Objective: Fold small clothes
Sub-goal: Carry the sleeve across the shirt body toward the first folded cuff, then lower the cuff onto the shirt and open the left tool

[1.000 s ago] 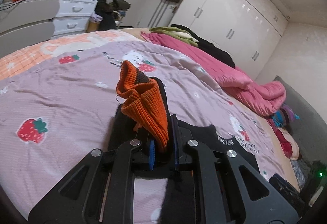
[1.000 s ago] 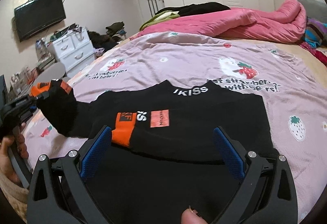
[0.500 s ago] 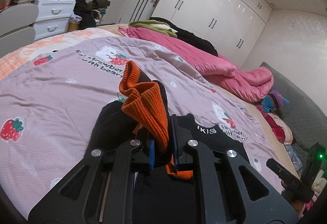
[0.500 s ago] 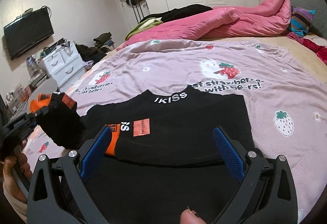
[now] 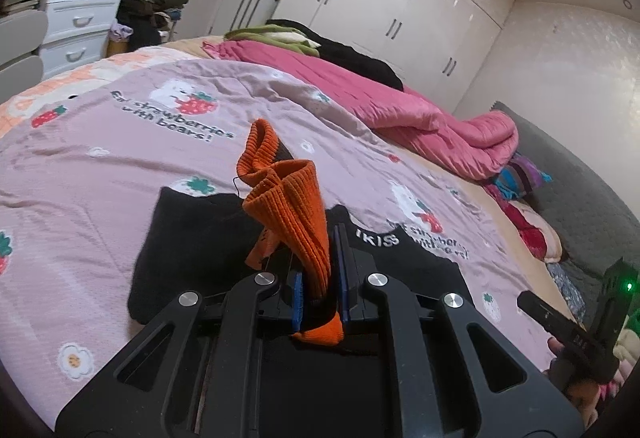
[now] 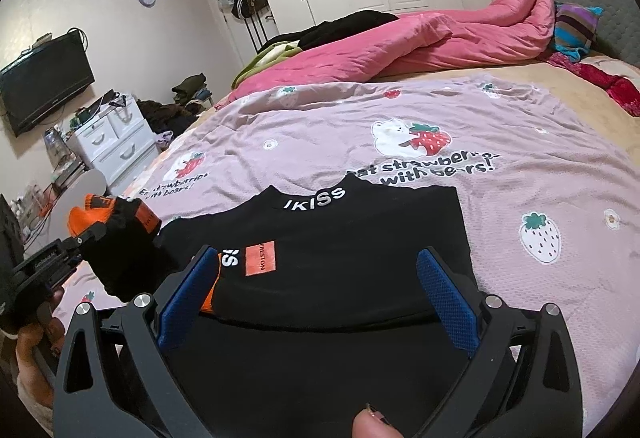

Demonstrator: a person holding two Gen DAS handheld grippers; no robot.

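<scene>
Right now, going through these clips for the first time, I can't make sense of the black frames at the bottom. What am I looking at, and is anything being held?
No robot here: a person holds a handheld two-finger gripper in each hand, each with a camera looking along its fingers. In the left view, the left gripper is shut on an orange sleeve cuff. In the right view, the right gripper is open and empty above the black sweater, which lies on the pink strawberry bedsheet. A pink quilt is bunched behind.
</scene>
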